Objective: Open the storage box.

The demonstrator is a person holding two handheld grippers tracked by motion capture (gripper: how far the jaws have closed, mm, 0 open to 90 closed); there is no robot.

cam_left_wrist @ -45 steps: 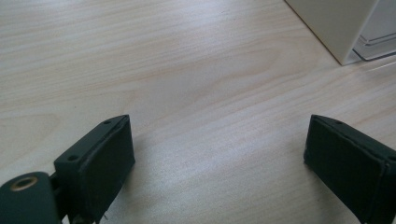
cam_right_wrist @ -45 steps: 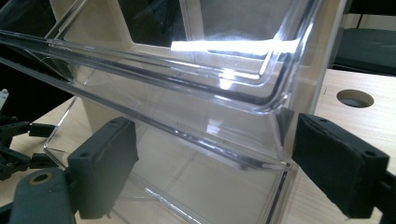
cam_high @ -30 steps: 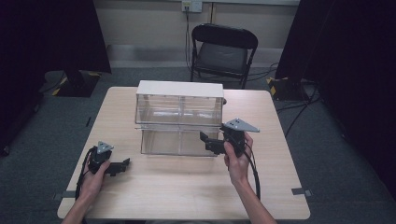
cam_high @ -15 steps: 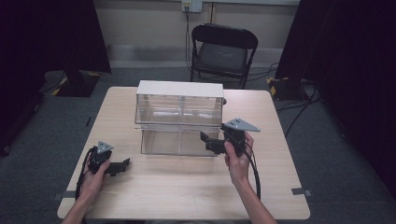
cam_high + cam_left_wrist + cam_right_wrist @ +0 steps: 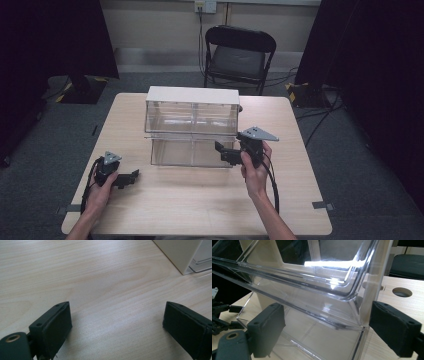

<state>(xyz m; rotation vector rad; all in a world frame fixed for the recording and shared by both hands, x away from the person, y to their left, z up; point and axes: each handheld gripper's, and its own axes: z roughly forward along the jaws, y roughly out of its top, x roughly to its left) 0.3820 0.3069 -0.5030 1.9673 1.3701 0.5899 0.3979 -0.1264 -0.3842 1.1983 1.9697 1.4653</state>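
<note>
From the high view, the clear drawer cabinet (image 5: 192,132) stands mid-bench (image 5: 200,210), the right gripper (image 5: 225,151) at its lower drawer's right front corner, the left gripper (image 5: 131,177) resting apart near the bench's left. The left gripper view shows its jaws wide open over bare wood; the right gripper view shows open jaws straddling the tilted-out drawer (image 5: 317,315), not clamped.

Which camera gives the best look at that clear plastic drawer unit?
The high view: the whole clear drawer unit on the table. The right gripper view shows a close-up corner between open jaws; the left gripper view, one edge.

Clear drawer box (image 5: 192,135), pale wood-grain table (image 5: 200,200)
</note>
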